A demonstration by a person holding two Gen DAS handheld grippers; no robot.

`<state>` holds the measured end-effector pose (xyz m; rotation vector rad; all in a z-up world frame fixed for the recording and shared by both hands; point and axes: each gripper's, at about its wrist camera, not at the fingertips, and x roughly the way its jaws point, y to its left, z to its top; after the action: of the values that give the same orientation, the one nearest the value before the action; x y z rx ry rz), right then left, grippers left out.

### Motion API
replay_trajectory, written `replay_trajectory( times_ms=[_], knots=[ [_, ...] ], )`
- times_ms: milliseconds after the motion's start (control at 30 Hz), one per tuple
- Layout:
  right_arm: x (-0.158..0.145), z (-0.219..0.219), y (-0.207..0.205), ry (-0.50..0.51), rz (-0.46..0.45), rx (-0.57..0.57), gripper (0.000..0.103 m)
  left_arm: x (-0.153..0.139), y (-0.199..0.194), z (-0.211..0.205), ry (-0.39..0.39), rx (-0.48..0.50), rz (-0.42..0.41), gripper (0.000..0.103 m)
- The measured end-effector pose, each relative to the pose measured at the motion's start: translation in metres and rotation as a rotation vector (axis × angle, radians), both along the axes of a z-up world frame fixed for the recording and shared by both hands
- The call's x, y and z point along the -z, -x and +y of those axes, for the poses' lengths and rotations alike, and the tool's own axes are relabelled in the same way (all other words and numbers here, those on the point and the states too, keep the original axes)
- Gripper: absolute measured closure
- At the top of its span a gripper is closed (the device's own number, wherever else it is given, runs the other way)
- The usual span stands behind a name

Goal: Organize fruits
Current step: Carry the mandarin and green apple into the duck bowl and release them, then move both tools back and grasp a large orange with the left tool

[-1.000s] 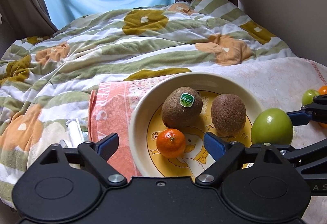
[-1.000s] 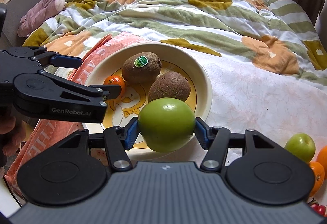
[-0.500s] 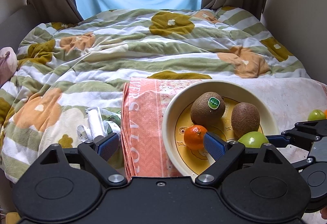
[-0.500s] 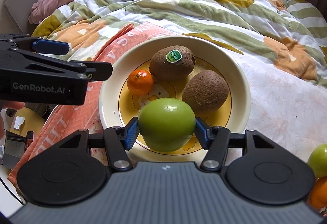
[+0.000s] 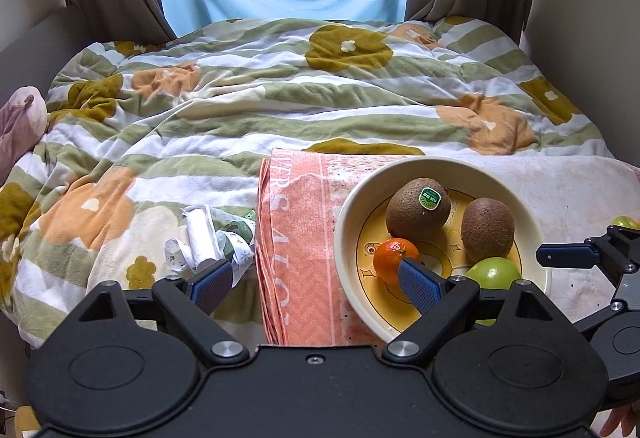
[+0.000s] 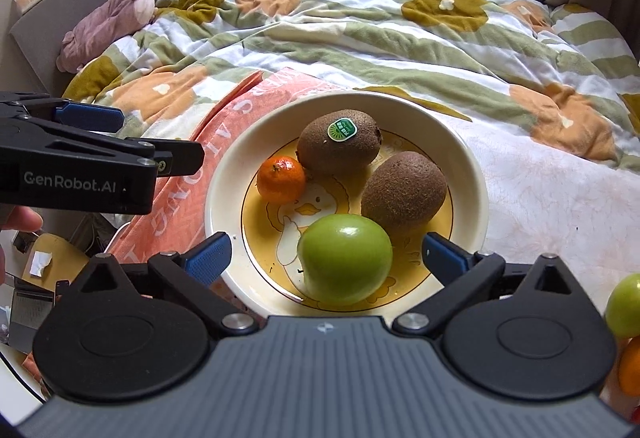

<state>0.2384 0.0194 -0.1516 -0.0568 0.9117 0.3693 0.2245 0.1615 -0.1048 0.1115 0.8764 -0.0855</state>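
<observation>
Left wrist view: left gripper (image 5: 316,280) spread wide with nothing between the blue pads — hovering over the edge of an orange towel (image 5: 298,238) on a flowered quilt (image 5: 248,94). At 3 o'clock of that, a cream bowl (image 5: 348,222) holding a stickered kiwi (image 5: 418,208), a plain kiwi (image 5: 487,224) just beside it, a mandarin (image 5: 394,260) at 7 o'clock of the stickered one, and a green apple (image 5: 494,272) at 6 o'clock of the plain kiwi. Right gripper's fingers (image 5: 568,255) entering at 3 o'clock.

Right wrist view: right gripper (image 6: 326,258) with jaws opening — green apple (image 6: 346,258) between the pads yet clear of both, resting on the bowl (image 6: 224,198) floor at 6 o'clock. Plain kiwi (image 6: 404,190) touching it at 1 o'clock; stickered kiwi (image 6: 339,146) at 12; mandarin (image 6: 281,179) at 10. Left gripper (image 6: 124,142) at 9 o'clock beside the bowl, empty. Second green apple (image 6: 625,304) and an orange fruit (image 6: 631,366) at the frame's 4 o'clock edge.
</observation>
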Motion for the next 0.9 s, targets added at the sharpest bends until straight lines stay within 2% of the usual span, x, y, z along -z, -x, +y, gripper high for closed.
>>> replay_trajectory(
  times_ms=[233,500,700,900],
  knots=[
    [-0.019,-0.004,0.015,0.020,-0.044,-0.021,0.000,-0.018,0.013,-0.006,-0.006,-0.024,-0.023,0.010],
    [-0.052,-0.033,0.043,0.002,-0.086,-0.037,0.000,-0.053,0.042,-0.027,-0.024,-0.058,-0.089,0.010],
    [-0.080,-0.076,0.072,0.002,-0.106,-0.017,0.000,-0.074,0.069,-0.058,-0.013,-0.064,-0.130,0.010],
    [-0.101,-0.135,0.105,0.013,-0.149,0.033,0.000,-0.085,0.092,-0.109,0.004,-0.028,-0.161,0.010]
  ],
)
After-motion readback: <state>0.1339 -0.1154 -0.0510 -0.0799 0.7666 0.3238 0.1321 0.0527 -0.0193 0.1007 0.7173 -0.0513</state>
